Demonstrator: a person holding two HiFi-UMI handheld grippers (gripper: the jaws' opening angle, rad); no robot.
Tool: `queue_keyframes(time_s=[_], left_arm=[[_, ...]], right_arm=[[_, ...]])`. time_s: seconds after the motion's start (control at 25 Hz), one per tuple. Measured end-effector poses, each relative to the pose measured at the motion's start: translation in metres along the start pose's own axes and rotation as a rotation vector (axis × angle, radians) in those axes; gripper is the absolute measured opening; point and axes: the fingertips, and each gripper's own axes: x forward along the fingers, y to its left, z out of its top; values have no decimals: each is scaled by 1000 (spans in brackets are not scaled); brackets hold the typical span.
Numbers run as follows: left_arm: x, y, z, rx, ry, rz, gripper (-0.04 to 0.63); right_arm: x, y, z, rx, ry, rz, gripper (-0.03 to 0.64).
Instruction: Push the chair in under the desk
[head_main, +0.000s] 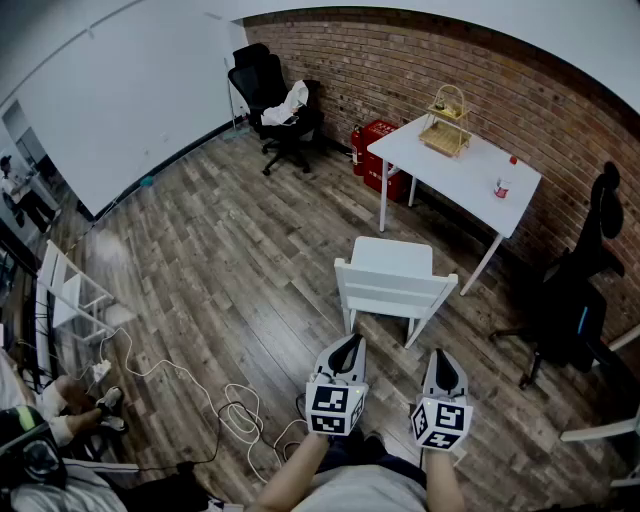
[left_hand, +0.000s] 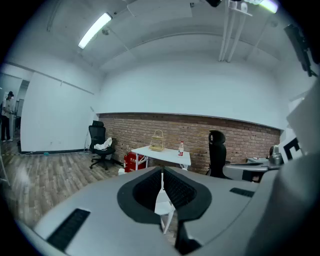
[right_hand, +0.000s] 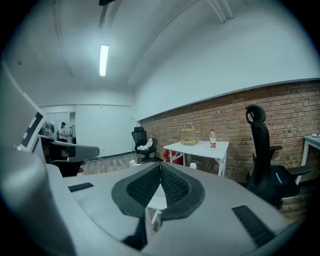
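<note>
A white wooden chair (head_main: 392, 278) stands on the floor, its backrest toward me, a short way out from the white desk (head_main: 456, 169) by the brick wall. My left gripper (head_main: 347, 346) and right gripper (head_main: 443, 357) hover side by side just behind the backrest, apart from it. Both are shut with nothing held. In the left gripper view the chair (left_hand: 163, 204) shows through the gap behind the shut jaws, with the desk (left_hand: 161, 153) beyond. The right gripper view shows the desk (right_hand: 198, 146) and a sliver of the chair (right_hand: 156, 202).
On the desk sit a wire basket (head_main: 446, 124) and a bottle (head_main: 504, 179). A red canister crate (head_main: 376, 152) stands beside it. Black office chairs stand at the back left (head_main: 274, 99) and at the right (head_main: 582, 290). Cables (head_main: 235, 415) lie on the floor near my feet.
</note>
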Motion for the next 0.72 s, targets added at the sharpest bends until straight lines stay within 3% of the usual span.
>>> queue_keyframes(time_s=[0.72], left_arm=[[-6,-12,4,-1,-4,5,25]], right_arm=[[-14,-14,2,15,-13,-8,17]])
